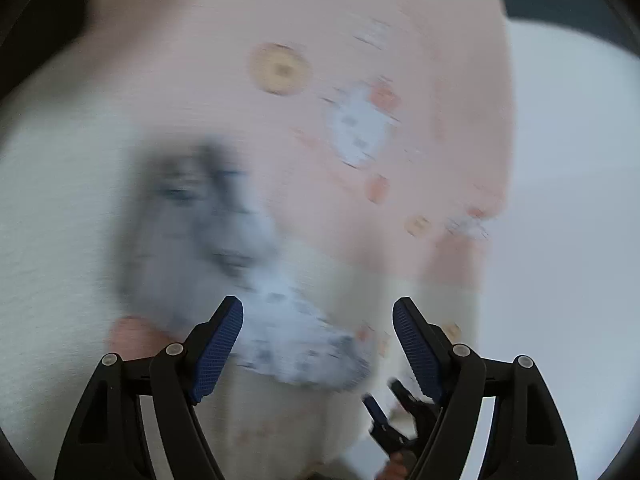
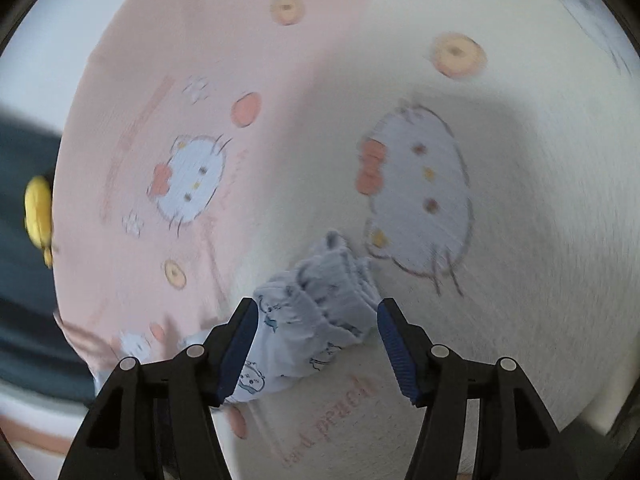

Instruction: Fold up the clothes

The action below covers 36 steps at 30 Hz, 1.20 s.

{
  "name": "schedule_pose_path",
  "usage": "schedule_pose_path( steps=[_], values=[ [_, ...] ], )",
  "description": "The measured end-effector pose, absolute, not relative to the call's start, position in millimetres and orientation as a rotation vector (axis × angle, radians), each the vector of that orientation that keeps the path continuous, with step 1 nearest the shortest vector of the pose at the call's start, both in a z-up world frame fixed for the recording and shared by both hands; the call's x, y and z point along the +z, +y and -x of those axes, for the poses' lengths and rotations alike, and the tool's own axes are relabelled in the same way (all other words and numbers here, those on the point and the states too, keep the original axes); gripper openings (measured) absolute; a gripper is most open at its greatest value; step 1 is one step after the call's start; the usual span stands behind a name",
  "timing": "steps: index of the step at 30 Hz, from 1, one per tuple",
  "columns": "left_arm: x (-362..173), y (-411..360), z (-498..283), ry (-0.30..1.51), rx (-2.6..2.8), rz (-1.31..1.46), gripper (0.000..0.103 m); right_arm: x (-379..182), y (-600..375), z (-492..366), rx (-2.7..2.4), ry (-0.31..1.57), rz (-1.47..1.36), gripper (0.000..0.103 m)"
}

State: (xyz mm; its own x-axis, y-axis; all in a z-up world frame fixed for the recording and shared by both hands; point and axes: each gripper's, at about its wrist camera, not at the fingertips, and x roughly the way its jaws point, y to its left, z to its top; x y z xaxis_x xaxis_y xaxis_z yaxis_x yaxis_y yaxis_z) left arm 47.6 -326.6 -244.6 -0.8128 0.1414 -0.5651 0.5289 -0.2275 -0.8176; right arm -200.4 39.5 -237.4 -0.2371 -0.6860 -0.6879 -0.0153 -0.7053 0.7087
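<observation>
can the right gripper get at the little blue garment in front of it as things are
Probably yes. The right gripper is open and the small blue garment lies bunched on the cat-print sheet just past its fingertips, with nothing lying over it.

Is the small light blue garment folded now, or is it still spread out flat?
Folded, or at least bunched: the light blue garment lies as a compact bundle with stacked layers at its edge, on the pink and white printed blanket. How neatly, cannot tell.

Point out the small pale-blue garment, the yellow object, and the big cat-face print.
pale-blue garment (image 2: 320,312): right wrist view, bunched middle.
yellow object (image 2: 38,210): right wrist view, its body.
cat-face print (image 2: 420,196): right wrist view, face centre.
</observation>
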Motion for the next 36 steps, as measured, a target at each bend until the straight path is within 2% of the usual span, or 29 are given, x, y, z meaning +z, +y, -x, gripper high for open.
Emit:
schedule_pose_path(
  steps=[4, 16, 22, 27, 29, 30, 31, 32, 33, 35, 36],
  values=[
    [-261.8, -325.9, -57.7, 1.712, -2.058, -0.832, 0.076, -259.0, 41.8, 193.8, -1.886, -1.028, -1.606, 0.061],
    [-306.7, -311.1, -55.5, 1.782, -1.942, -0.840, 0.076, -288.3, 6.1, 181.2, -1.807, -1.018, -1.662, 0.062],
    [-303.9, -314.1, -44.7, 1.729, -1.982, -0.773, 0.076, -292.1, -0.6, 185.6, -1.892, -1.026, -1.551, 0.062],
    [-303.1, -315.8, -33.2, 1.614, -2.042, -0.734, 0.075, -291.3, -8.5, 190.7, -1.961, -1.003, -1.483, 0.061],
    [-301.8, -312.7, -30.4, 1.523, -2.054, -0.740, 0.060, -287.9, -11.9, 192.9, -1.987, -0.986, -1.469, 0.061],
    [-301.7, -311.5, -28.7, 1.461, -2.052, -0.758, 0.035, -285.0, -13.3, 192.2, -2.009, -0.957, -1.464, 0.060],
    [-302.0, -310.5, -26.5, 1.385, -2.041, -0.789, 0.023, -281.3, -15.0, 190.8, -2.057, -0.896, -1.466, 0.053],
    [-302.0, -310.0, -25.2, 1.333, -2.039, -0.808, 0.023, -277.5, -16.5, 189.1, -2.104, -0.833, -1.468, 0.035],
    [-301.8, -310.0, -24.6, 1.306, -2.049, -0.813, 0.020, -273.1, -18.3, 187.0, -2.153, -0.753, -1.472, 0.027],
    [-300.3, -309.3, -23.6, 1.244, -2.066, -0.831, 0.017, -263.3, -29.2, 184.6, -2.221, -0.604, -1.456, 0.019],
    [-297.4, -307.8, -23.4, 1.198, -2.073, -0.852, 0.015, -258.2, -31.8, 182.9, -2.241, -0.554, -1.442, 0.017]
  ],
)
